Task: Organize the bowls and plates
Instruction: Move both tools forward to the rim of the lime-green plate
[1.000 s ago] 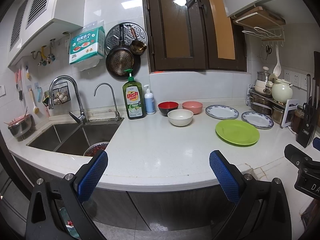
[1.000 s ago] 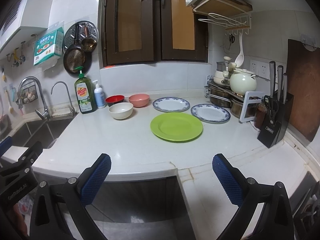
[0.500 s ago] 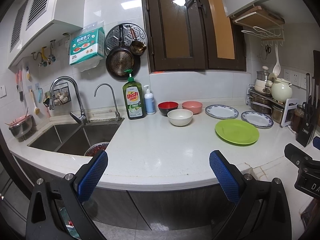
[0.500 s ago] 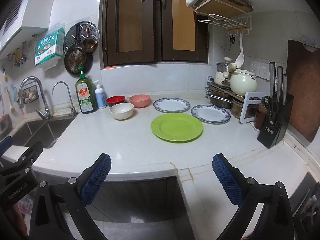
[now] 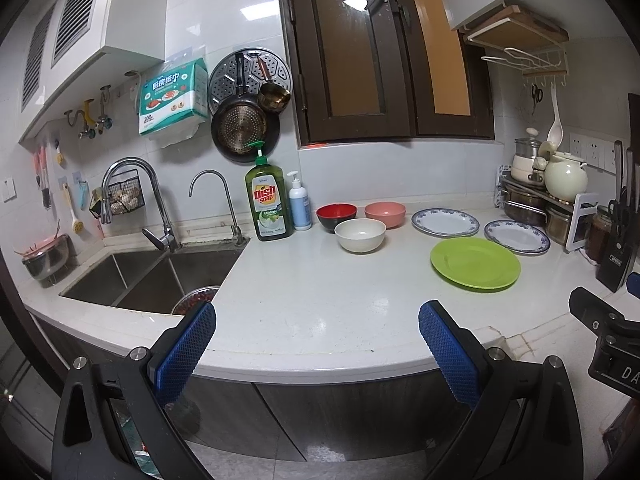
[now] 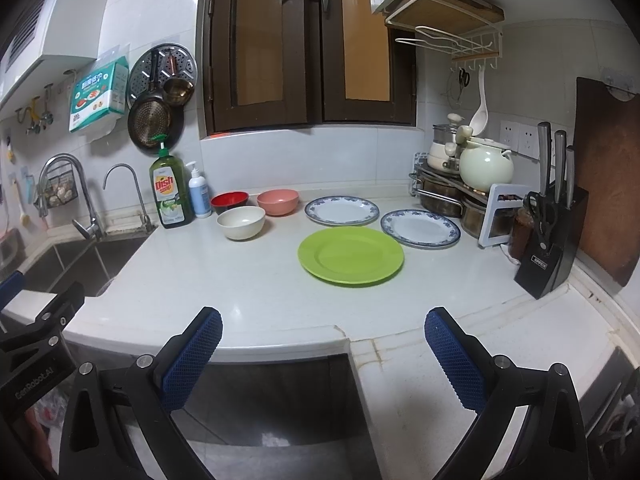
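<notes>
On the white counter (image 5: 304,292) lie a green plate (image 5: 475,263) (image 6: 351,255) and two blue-rimmed white plates, one behind (image 5: 445,222) (image 6: 341,210) and one to the right (image 5: 517,237) (image 6: 420,228). Left of them stand a white bowl (image 5: 360,235) (image 6: 241,222), a red-and-black bowl (image 5: 336,216) (image 6: 229,201) and a pink bowl (image 5: 385,214) (image 6: 277,201). My left gripper (image 5: 316,330) and right gripper (image 6: 323,336) both stand open and hold nothing, off the counter's front edge, well short of the dishes.
A double sink (image 5: 148,276) with two taps lies at the left. Dish soap (image 5: 269,197) and a pump bottle (image 5: 300,202) stand by the wall. A pot rack (image 6: 460,192) and knife block (image 6: 550,248) crowd the right end. The right gripper's body (image 5: 608,332) shows at the left wrist view's edge.
</notes>
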